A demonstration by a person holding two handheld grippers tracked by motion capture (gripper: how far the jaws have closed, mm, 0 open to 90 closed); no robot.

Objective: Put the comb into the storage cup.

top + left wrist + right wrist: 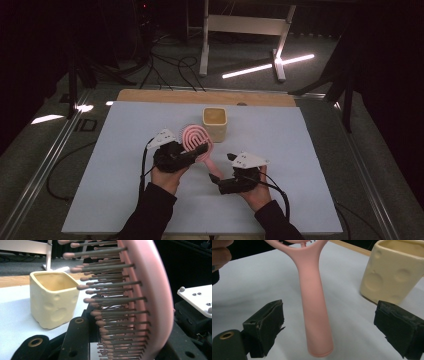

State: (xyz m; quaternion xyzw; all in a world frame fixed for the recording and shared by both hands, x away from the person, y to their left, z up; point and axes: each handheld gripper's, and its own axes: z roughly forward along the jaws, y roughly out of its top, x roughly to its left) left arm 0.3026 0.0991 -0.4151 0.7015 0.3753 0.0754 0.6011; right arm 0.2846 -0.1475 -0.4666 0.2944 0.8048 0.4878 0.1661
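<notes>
While left gripper (192,151) clamps hairbrush (313,302), handle between spread right fingers (265,327).

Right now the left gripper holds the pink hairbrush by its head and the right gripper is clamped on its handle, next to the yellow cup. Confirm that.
Not quite. The right gripper is open: the right gripper view shows its jaws apart on either side of the handle, touching nothing. The left gripper does hold the pink hairbrush by its head, next to the yellow cup.

A pink hairbrush (196,141) with a looped, vented head and brown round-tipped bristles is held above the white worktop (300,150), handle angled toward the person. Just behind it stands a pale yellow square cup (215,123) with dimpled, cheese-like sides, upright and empty.
</notes>
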